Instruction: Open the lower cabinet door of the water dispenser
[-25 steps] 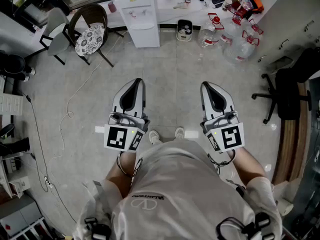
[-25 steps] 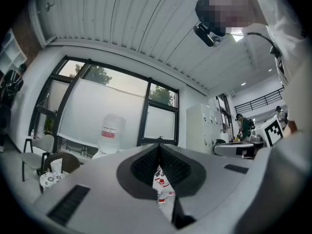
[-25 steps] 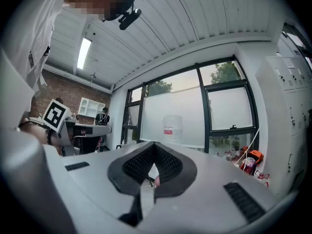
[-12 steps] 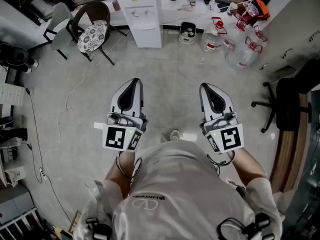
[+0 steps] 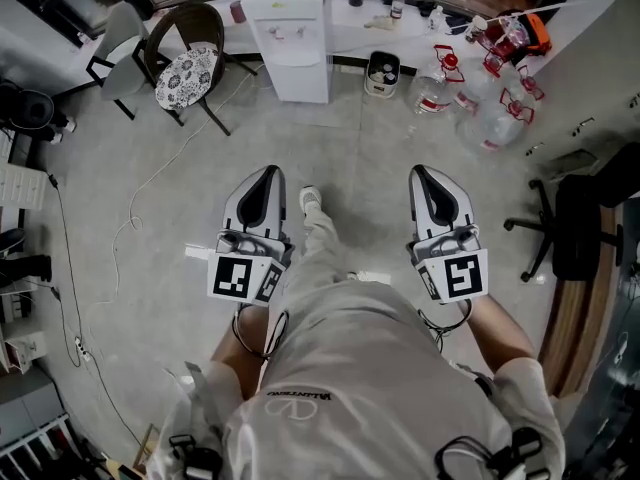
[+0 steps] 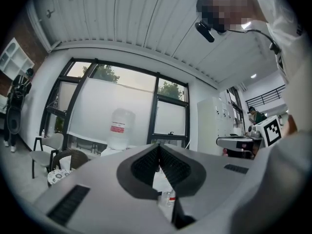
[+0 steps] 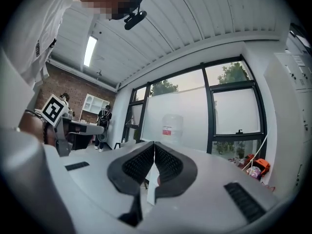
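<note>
The white water dispenser (image 5: 292, 30) stands against the far wall, its lower cabinet door (image 5: 300, 76) closed and facing me. Both grippers are held level above the floor, well short of it. My left gripper (image 5: 268, 171) is shut with nothing between its jaws. My right gripper (image 5: 423, 172) is shut and empty too. In the left gripper view the left gripper (image 6: 158, 146) points toward the dispenser's bottle (image 6: 121, 128). In the right gripper view the right gripper (image 7: 154, 143) sits below the same bottle (image 7: 172, 127). The gripper bodies hide most of the cabinet in both gripper views.
A chair with a patterned cushion (image 5: 186, 72) stands left of the dispenser. A small bin (image 5: 383, 72) and several water jugs (image 5: 470, 83) lie to its right. An office chair (image 5: 568, 223) is at the right edge. A cable (image 5: 150, 183) runs over the floor. My foot (image 5: 310, 199) is between the grippers.
The person has stepped forward, one leg now reaching out between the grippers. Both grippers moved toward the dispenser and stayed shut.
</note>
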